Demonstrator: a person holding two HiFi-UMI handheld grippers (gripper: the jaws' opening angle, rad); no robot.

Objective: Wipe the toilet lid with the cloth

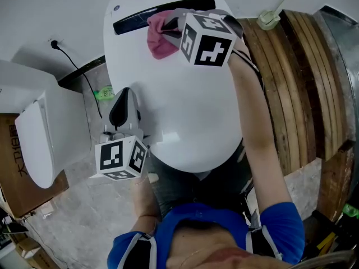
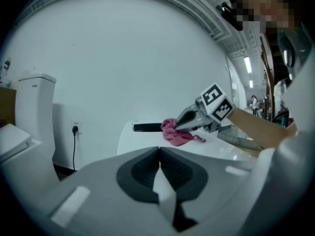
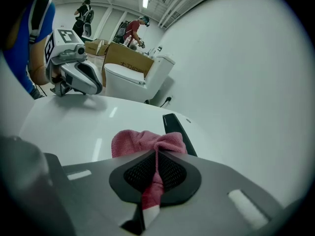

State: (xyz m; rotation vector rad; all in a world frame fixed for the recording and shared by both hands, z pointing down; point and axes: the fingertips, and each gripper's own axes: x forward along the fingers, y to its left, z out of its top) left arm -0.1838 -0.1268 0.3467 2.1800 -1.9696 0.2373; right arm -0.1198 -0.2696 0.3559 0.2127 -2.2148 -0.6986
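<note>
Right gripper (image 3: 156,154): jaws closed on a fold of the pink cloth (image 3: 142,141), pinched between the pads, with the rest bunched just ahead of the tips. The bunch touches the toilet lid (image 3: 74,127) at its far end, right beside the dark strip (image 3: 177,132) along the back edge. Judgement: to wipe well, press the bunch flat so cloth rather than jaw plastic meets the lid, then draw it toward the body in overlapping passes, with the grip firm enough that the fold doesn't slip out. Most of the lid lies nearer the person than the tool. Left gripper (image 2: 160,163): jaws together with nothing between them, well apart from the cloth, at the lid's near left edge.
</note>
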